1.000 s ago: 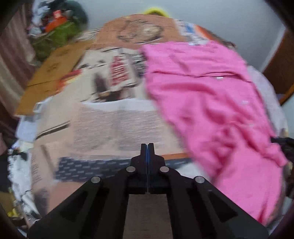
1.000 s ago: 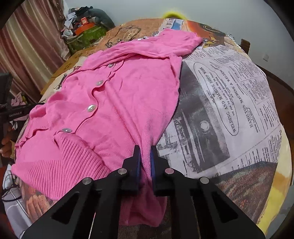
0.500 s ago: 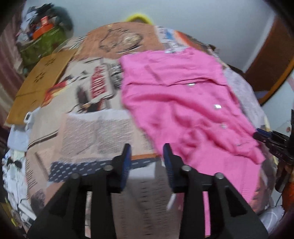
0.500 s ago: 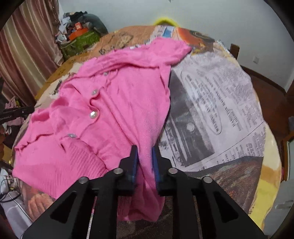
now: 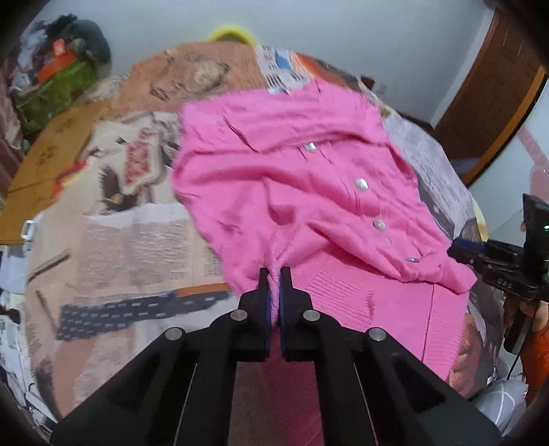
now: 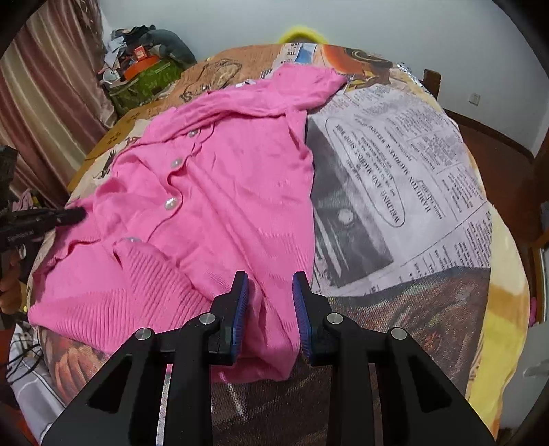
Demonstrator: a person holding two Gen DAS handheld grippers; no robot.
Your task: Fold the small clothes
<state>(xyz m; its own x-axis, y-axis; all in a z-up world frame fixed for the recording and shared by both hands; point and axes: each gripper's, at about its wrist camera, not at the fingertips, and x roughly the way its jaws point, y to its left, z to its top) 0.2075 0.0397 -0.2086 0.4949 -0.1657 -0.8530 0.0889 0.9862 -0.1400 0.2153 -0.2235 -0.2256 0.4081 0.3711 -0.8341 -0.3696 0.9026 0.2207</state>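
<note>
A pink knit cardigan (image 5: 308, 178) with pearly buttons lies spread on a newspaper-covered table; it also shows in the right wrist view (image 6: 223, 206). My left gripper (image 5: 274, 274) is shut on a bunched fold of the cardigan's near edge, pink knit showing between its jaws. My right gripper (image 6: 269, 284) is open, its blue pads on either side of the cardigan's near hem, which lies loose between them. The right gripper also shows at the right edge of the left wrist view (image 5: 459, 247), and the left one at the left edge of the right wrist view (image 6: 73, 216).
Newspaper sheets (image 6: 394, 192) and a patterned blanket (image 5: 192, 79) cover the round table. A pile of clutter with a green box (image 6: 144, 82) stands at the far left by a curtain. A yellow object (image 6: 302, 32) sits at the table's far edge.
My left gripper opened, moved right onto the cardigan and shut on its edge. My right gripper, shut on the hem before, has opened and let it go.
</note>
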